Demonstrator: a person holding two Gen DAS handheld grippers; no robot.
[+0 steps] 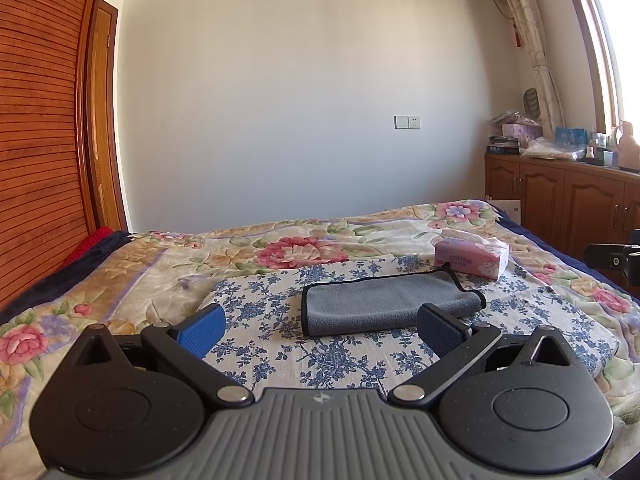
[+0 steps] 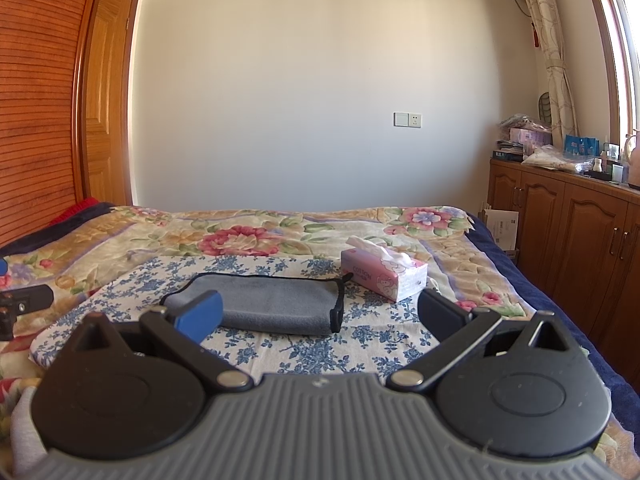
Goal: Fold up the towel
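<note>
A grey towel with black trim lies folded into a flat rectangle on a blue-flowered cloth on the bed. It also shows in the right wrist view. My left gripper is open and empty, held just in front of the towel's near edge. My right gripper is open and empty, in front of the towel's right end. Neither gripper touches the towel.
A pink tissue box stands on the bed just behind the towel's right end, also in the right wrist view. The floral bedspread covers the bed. Wooden cabinets line the right wall; a slatted wardrobe stands at left.
</note>
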